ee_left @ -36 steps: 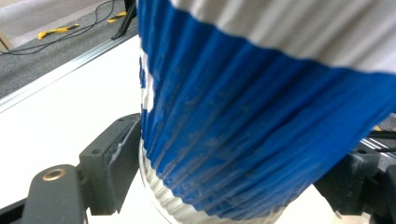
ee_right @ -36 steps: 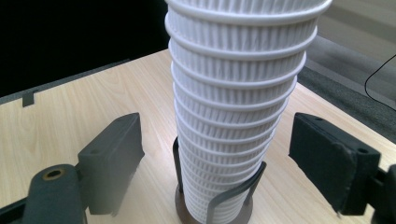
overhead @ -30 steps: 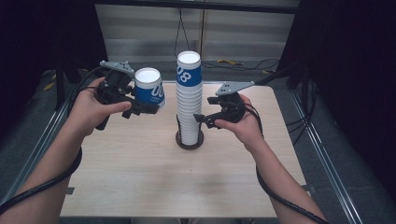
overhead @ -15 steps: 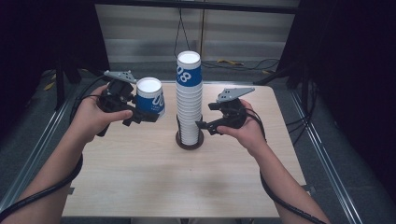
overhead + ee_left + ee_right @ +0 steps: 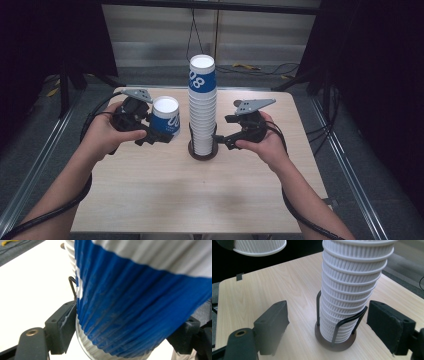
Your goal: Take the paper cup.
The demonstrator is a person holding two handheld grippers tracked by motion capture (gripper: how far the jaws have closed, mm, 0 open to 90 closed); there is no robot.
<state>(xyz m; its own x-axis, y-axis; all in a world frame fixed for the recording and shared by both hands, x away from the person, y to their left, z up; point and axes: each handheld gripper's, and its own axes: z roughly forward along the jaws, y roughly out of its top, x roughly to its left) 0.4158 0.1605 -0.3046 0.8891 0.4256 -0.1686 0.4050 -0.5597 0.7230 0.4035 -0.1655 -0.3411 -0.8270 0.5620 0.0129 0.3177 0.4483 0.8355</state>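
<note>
A person's left hand (image 5: 102, 135) reaches in from the lower left, its left gripper (image 5: 159, 134) clamped on an upturned blue-and-white paper cup (image 5: 165, 116) held above the counter (image 5: 165, 195), just left of the cup stack (image 5: 202, 107). The right hand (image 5: 267, 142) holds the right gripper (image 5: 220, 140) level at the stack's wire holder (image 5: 203, 150), jaws apart and touching nothing.

In the left gripper view the blue and white cup (image 5: 140, 302) sits so close that the picture's edges cut off its top and right side, and it hides most of the cup stack (image 5: 71, 257) behind it. In the right gripper view the top edge cuts off that stack's upper part, and only the held cup's rim shows in the corner.
</note>
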